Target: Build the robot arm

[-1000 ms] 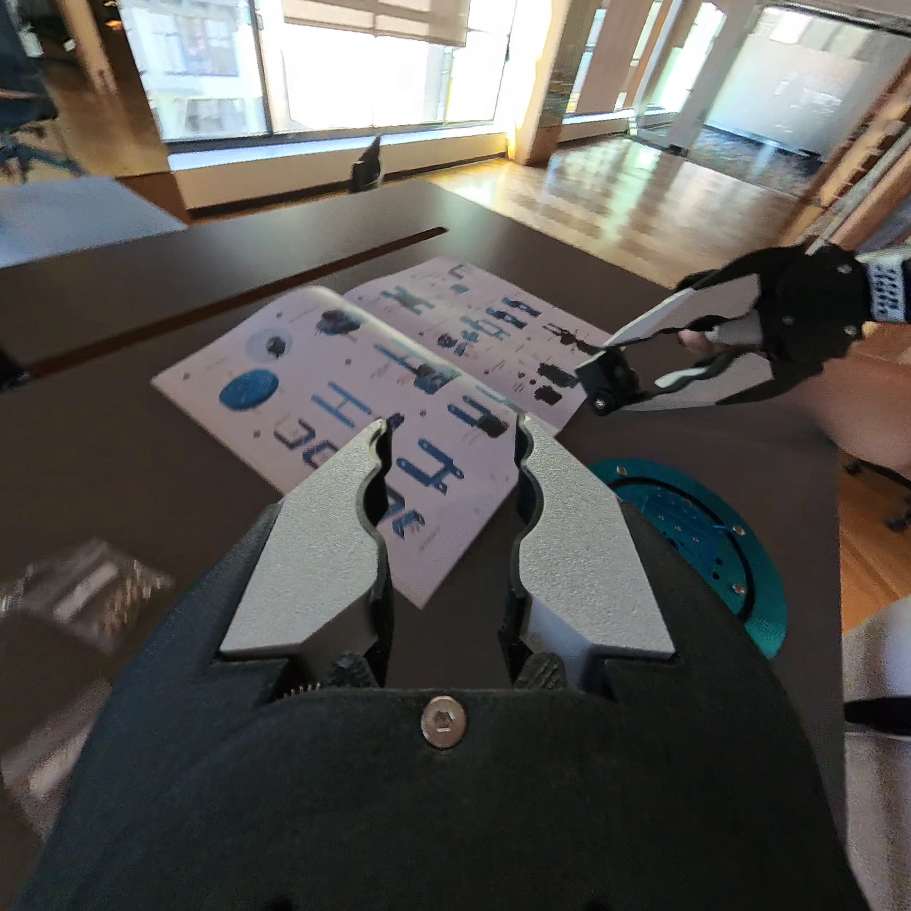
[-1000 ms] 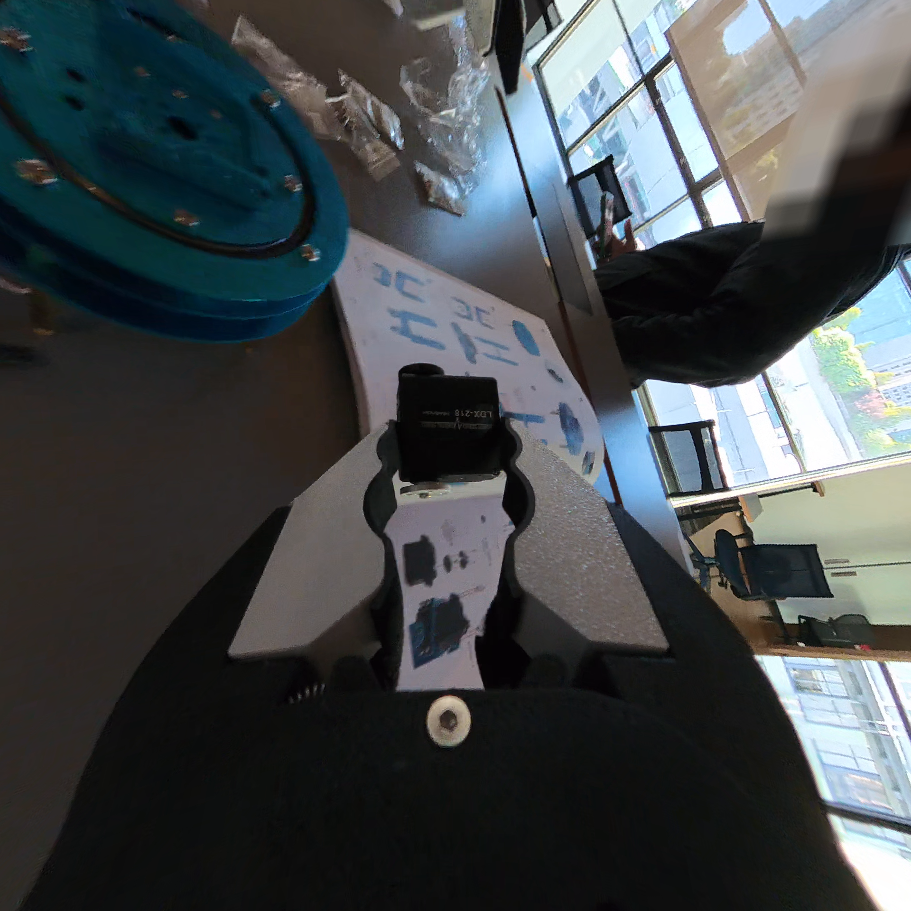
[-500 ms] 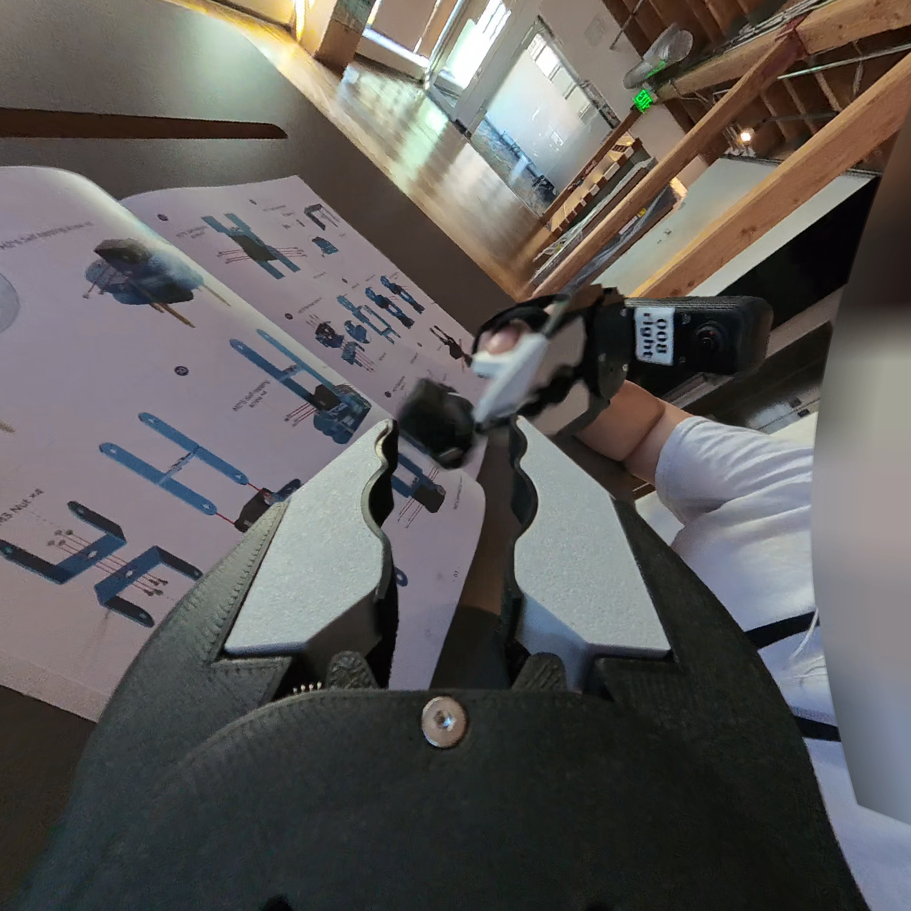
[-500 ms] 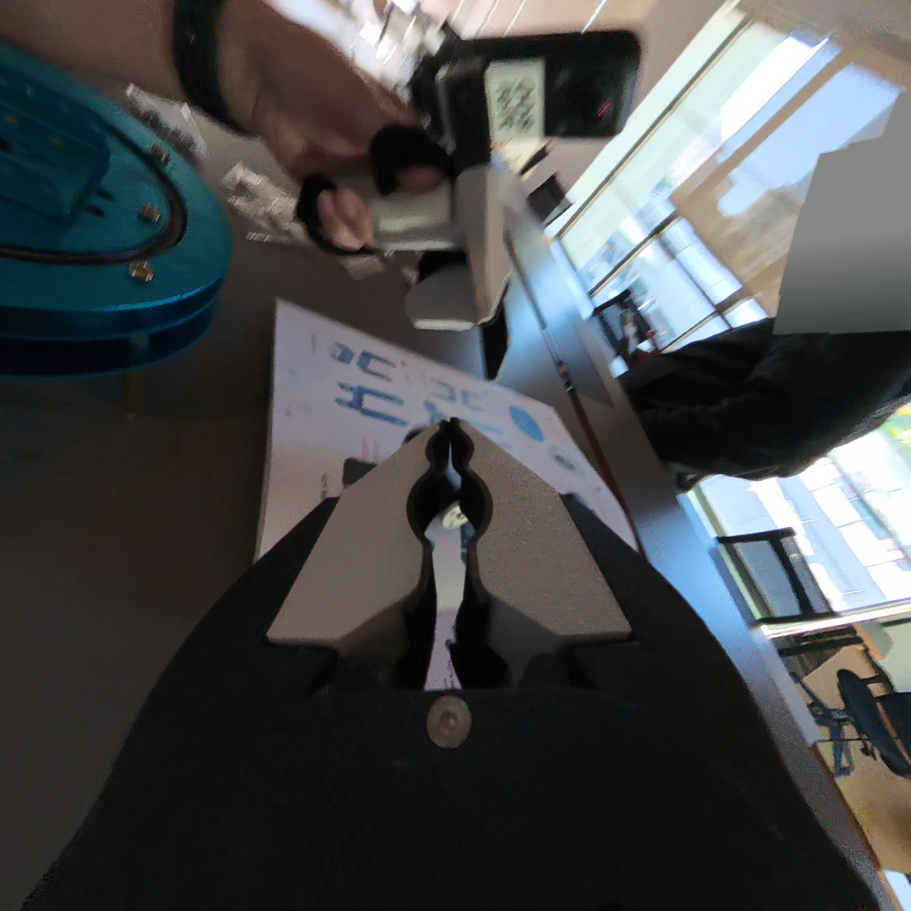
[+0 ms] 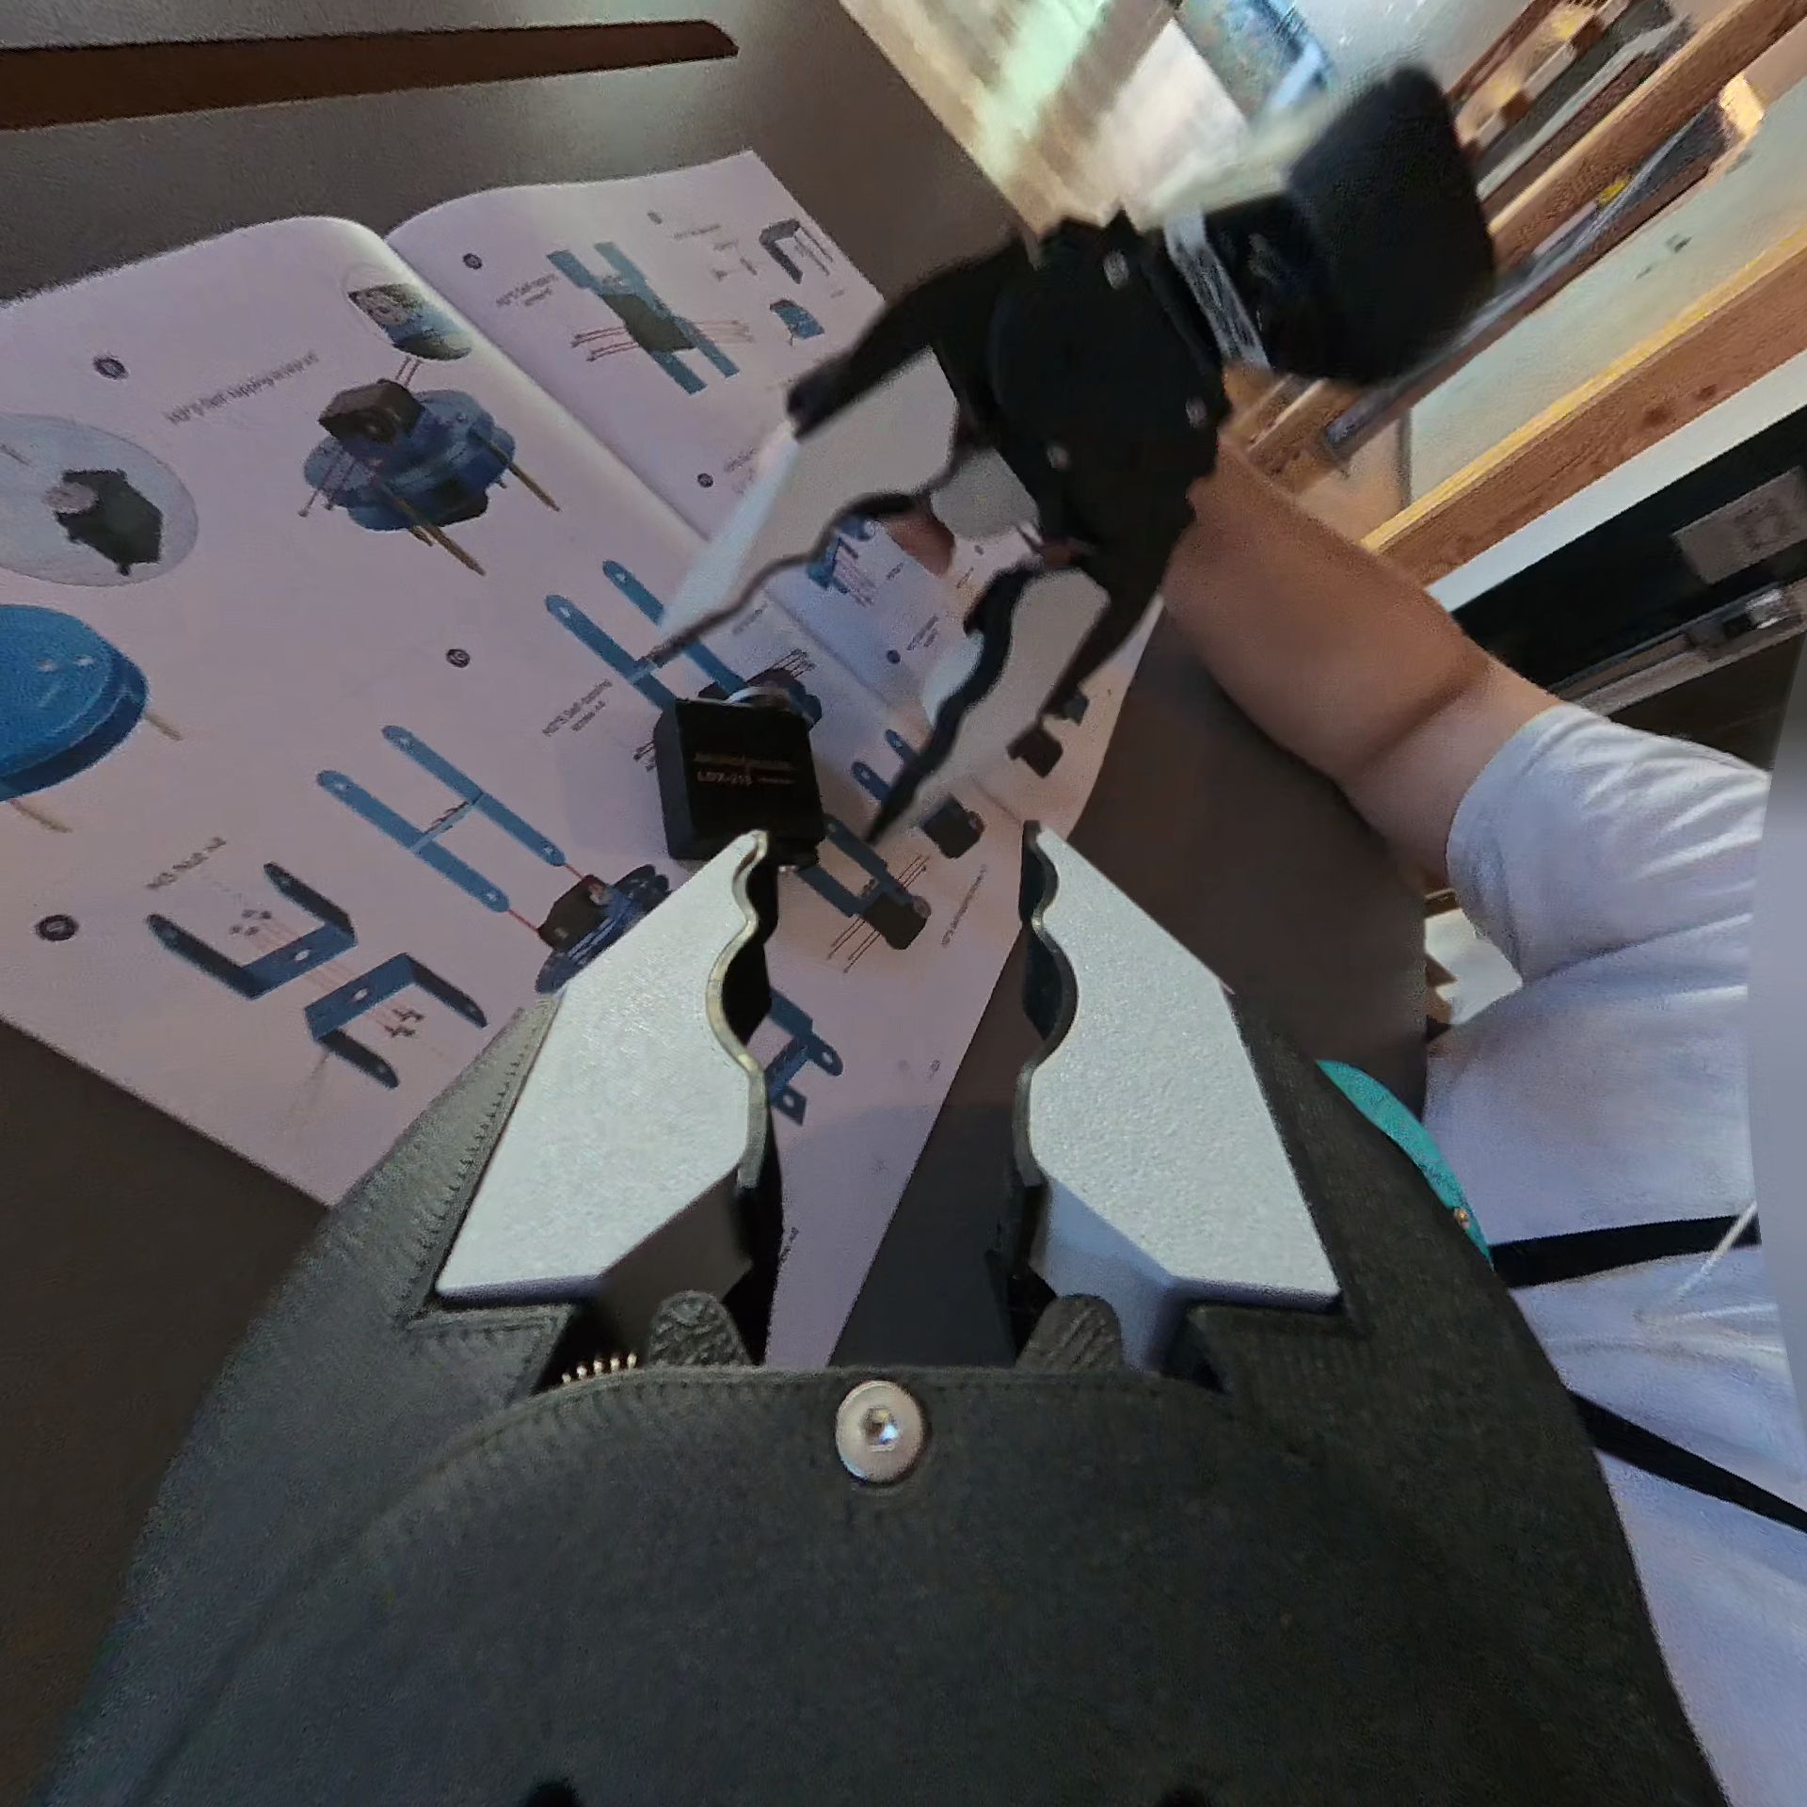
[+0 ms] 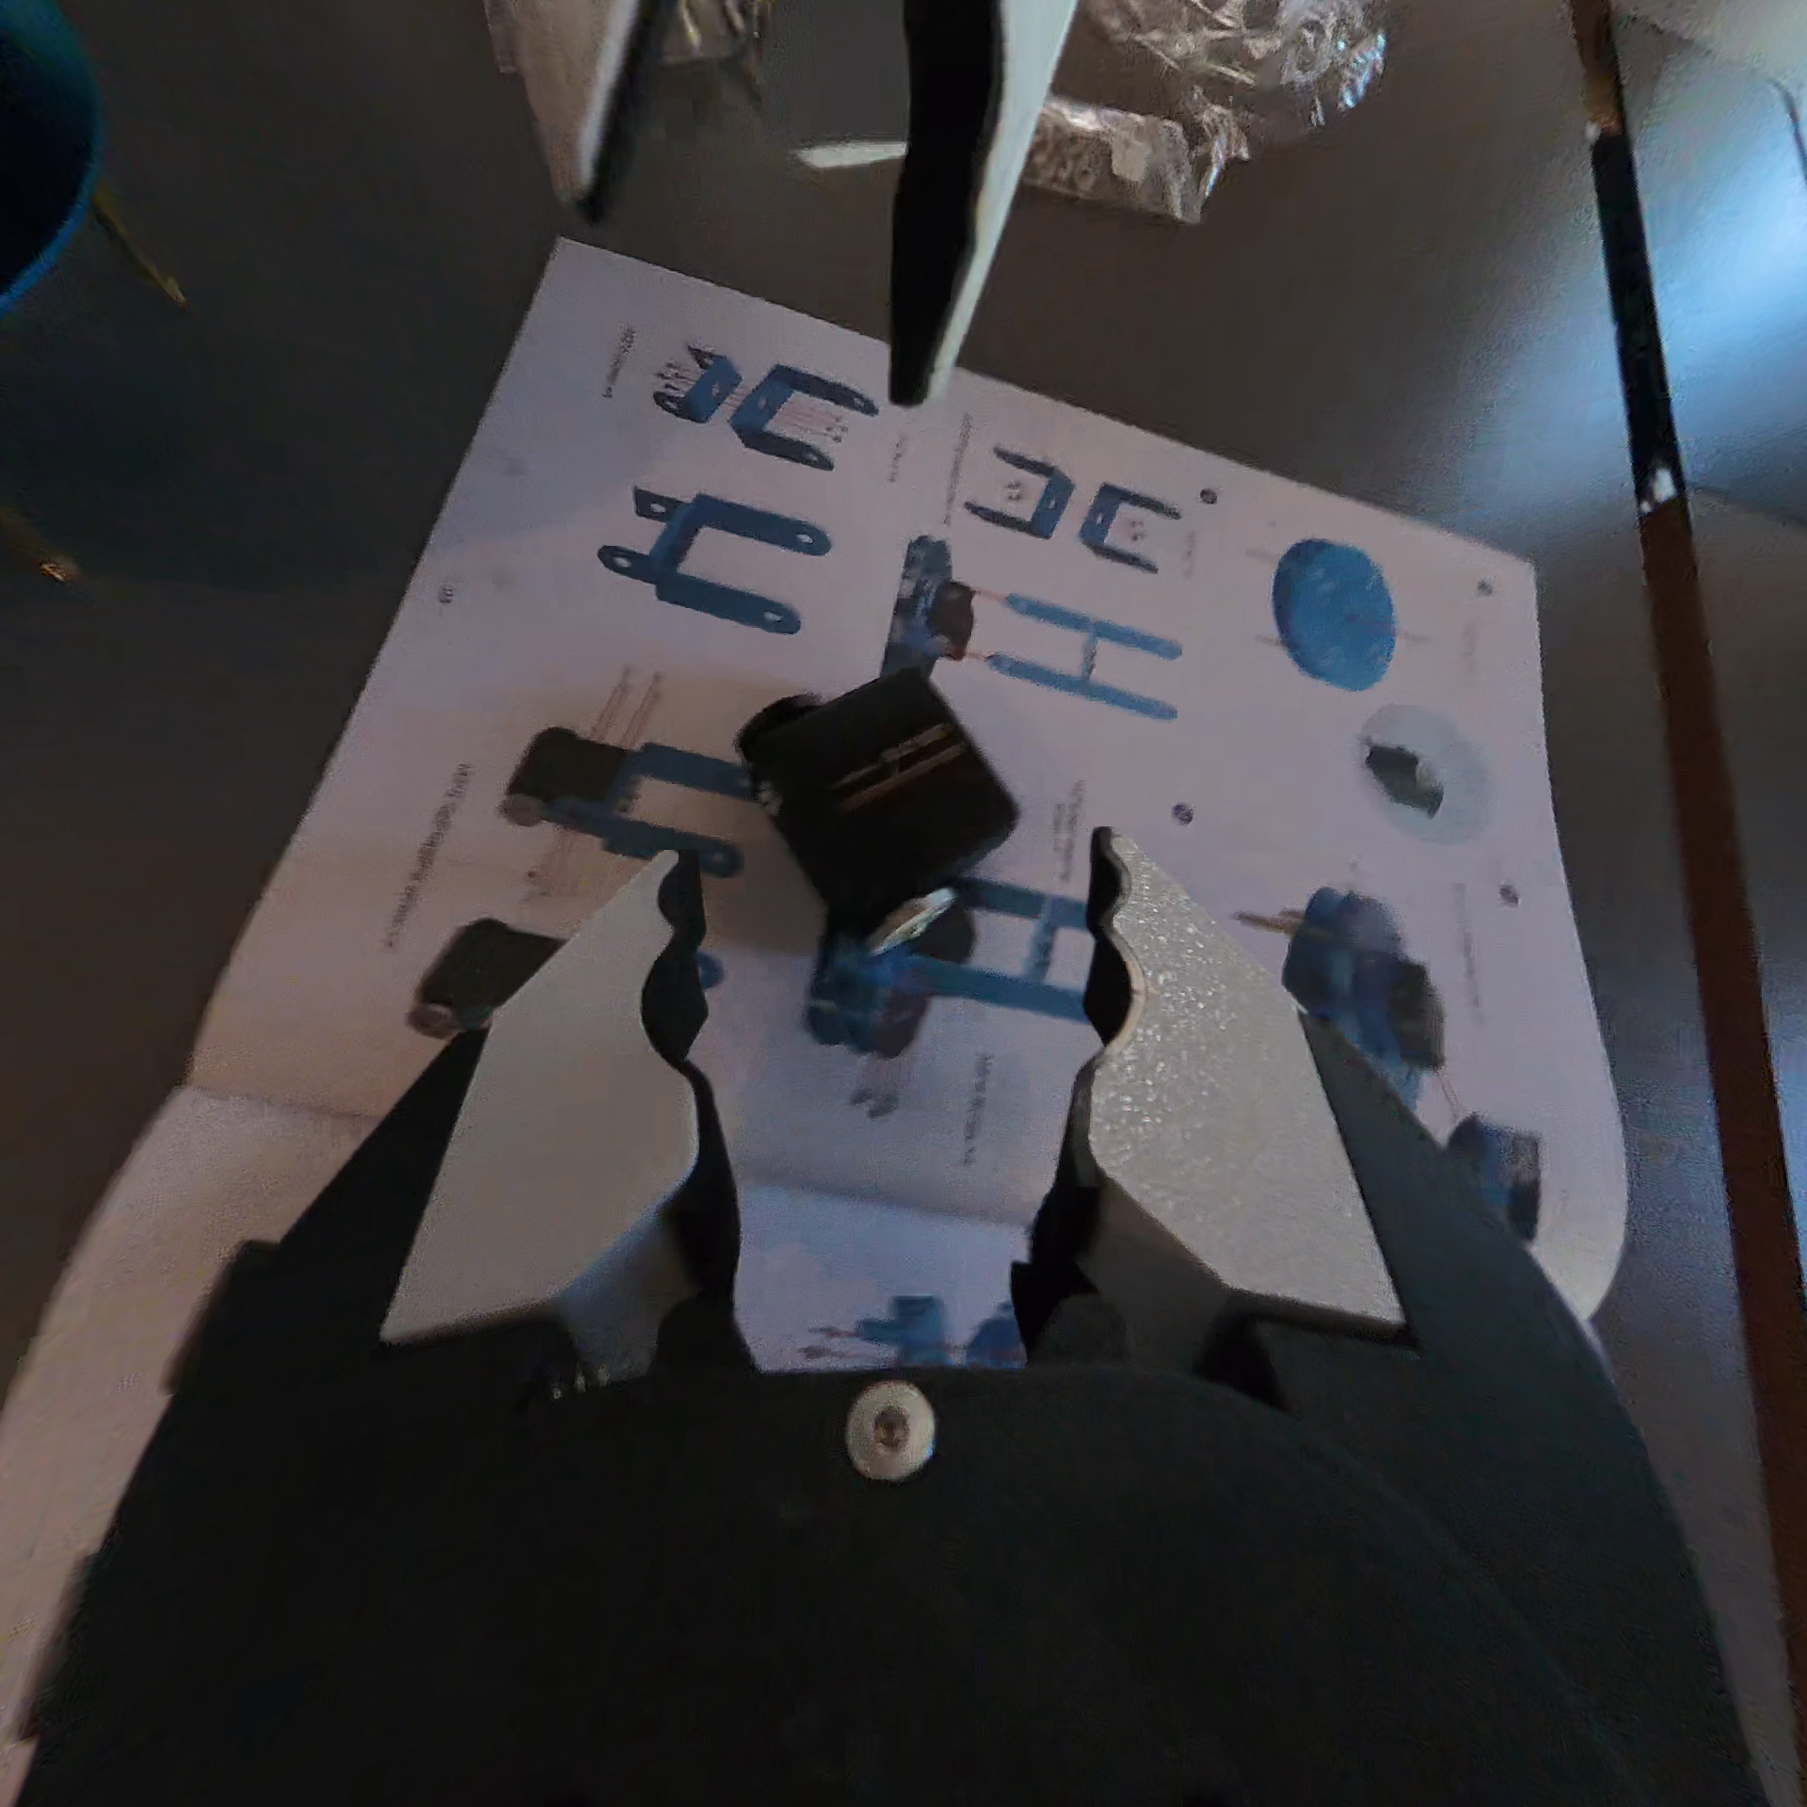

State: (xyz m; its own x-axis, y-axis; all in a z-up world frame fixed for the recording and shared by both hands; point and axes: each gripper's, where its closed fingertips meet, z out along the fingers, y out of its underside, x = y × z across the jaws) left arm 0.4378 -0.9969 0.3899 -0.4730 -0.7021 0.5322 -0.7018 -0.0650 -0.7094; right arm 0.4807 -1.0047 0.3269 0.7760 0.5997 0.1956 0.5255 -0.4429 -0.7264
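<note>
A small black servo block (image 5: pixel 738 782) lies tilted on an open white instruction booklet (image 5: pixel 293 606) on the dark table. My left gripper (image 5: pixel 892 851) is open and empty, and its left fingertip is just short of the block. My right gripper (image 6: pixel 890 851) is open and hovers over the block (image 6: pixel 880 792), which sits just beyond its fingertips without touching them. A silver round part (image 6: pixel 909 924) sticks out of the block's near end. In the left wrist view the right gripper (image 5: pixel 772 733) comes down from above with its jaws spread on either side of the block. The left gripper's fingers (image 6: pixel 939 196) show at the top of the right wrist view.
A teal round disc (image 5: pixel 1408 1144) sits at the table edge beside the booklet, also at the top left of the right wrist view (image 6: pixel 39 147), with brass pins (image 6: pixel 137 254). Clear plastic bags of small parts (image 6: pixel 1173 98) lie beyond the booklet (image 6: pixel 1271 880). A person's forearm (image 5: pixel 1320 636) reaches in. My hands' fingertips stand some 8 cm from each other.
My right gripper held the black block, carried it over the booklet, then opened and let it go onto the page. My left gripper swung right toward the block and stayed open.
</note>
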